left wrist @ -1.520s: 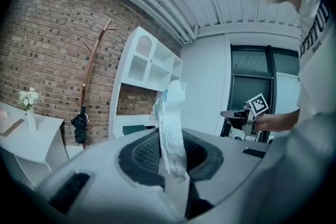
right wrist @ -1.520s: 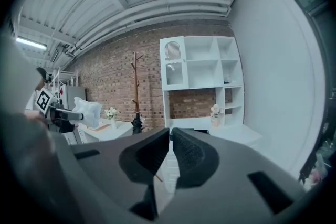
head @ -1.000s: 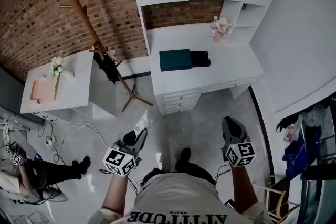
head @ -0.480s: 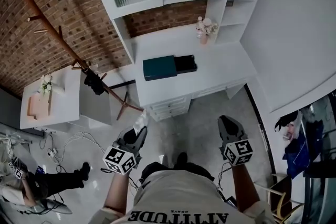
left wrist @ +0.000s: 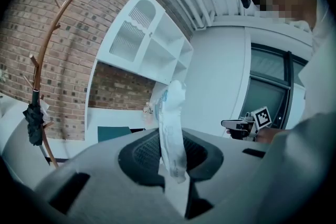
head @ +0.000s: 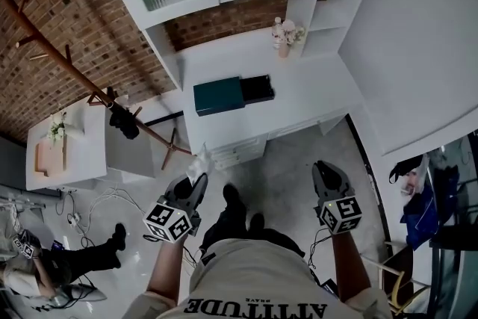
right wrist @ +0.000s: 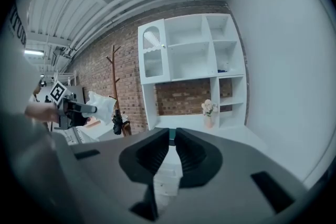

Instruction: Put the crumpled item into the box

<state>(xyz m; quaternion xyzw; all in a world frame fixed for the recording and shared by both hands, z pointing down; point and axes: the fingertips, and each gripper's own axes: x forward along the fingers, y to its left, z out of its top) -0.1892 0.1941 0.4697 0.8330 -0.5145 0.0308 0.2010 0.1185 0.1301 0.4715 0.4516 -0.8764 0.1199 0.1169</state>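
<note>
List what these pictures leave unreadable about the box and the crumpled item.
- Inside the box: head view, too small and dark to read.
- The box again, left gripper view: lower part hidden behind the left gripper.
- The crumpled item: left gripper view, print blurred; head view, too small.

Rough brick wall [head: 67, 19], smooth white desk [head: 314, 97], crumpled papery item [left wrist: 172, 123]

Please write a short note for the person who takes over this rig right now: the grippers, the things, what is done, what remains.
Left gripper: shut on the crumpled item, which sticks up out of the jaws.
Right gripper: jaws nearly together, nothing between them.
Box: on the white desk ahead, apart from both grippers.
Done: the item is picked up.
Left: reach the desk, put the item into the box, release.
</note>
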